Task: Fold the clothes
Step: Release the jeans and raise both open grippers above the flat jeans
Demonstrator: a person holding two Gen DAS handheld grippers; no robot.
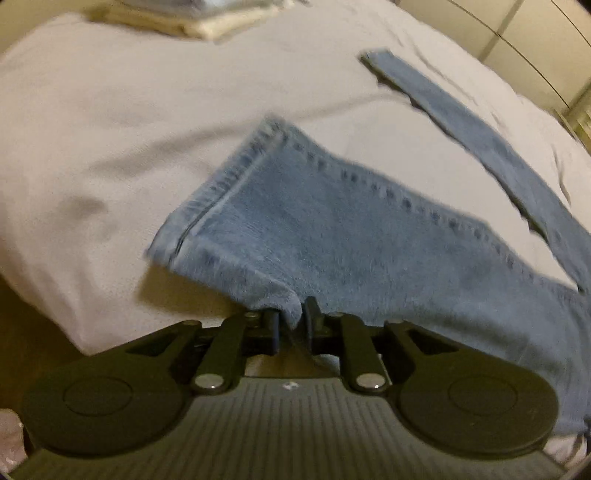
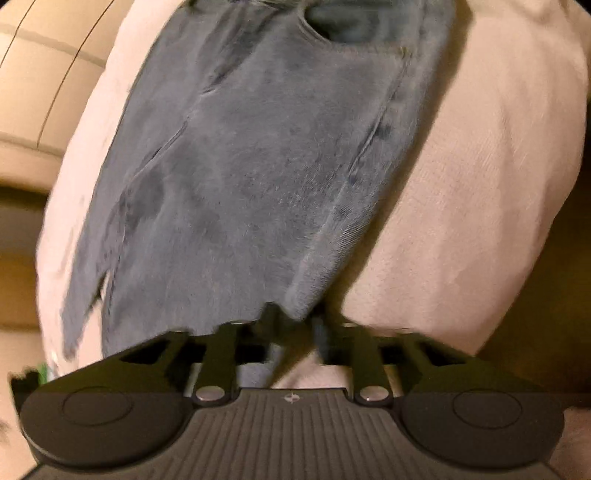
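Observation:
A pair of light blue jeans (image 1: 332, 229) lies spread on a pale bedsheet (image 1: 110, 129). In the left wrist view one leg runs toward me with its hem at the upper left, and my left gripper (image 1: 291, 319) is shut on the near edge of that leg. The other leg (image 1: 461, 122) stretches away to the upper right. In the right wrist view the jeans (image 2: 258, 166) hang lifted in front of the camera, with a pocket opening near the top. My right gripper (image 2: 295, 325) is shut on their lower edge.
A stack of folded cream and blue clothes (image 1: 199, 18) sits at the far edge of the bed. A pale wall or cabinet panel (image 1: 517, 33) lies beyond the bed at the upper right. Dark floor (image 2: 535, 277) shows beside the bed.

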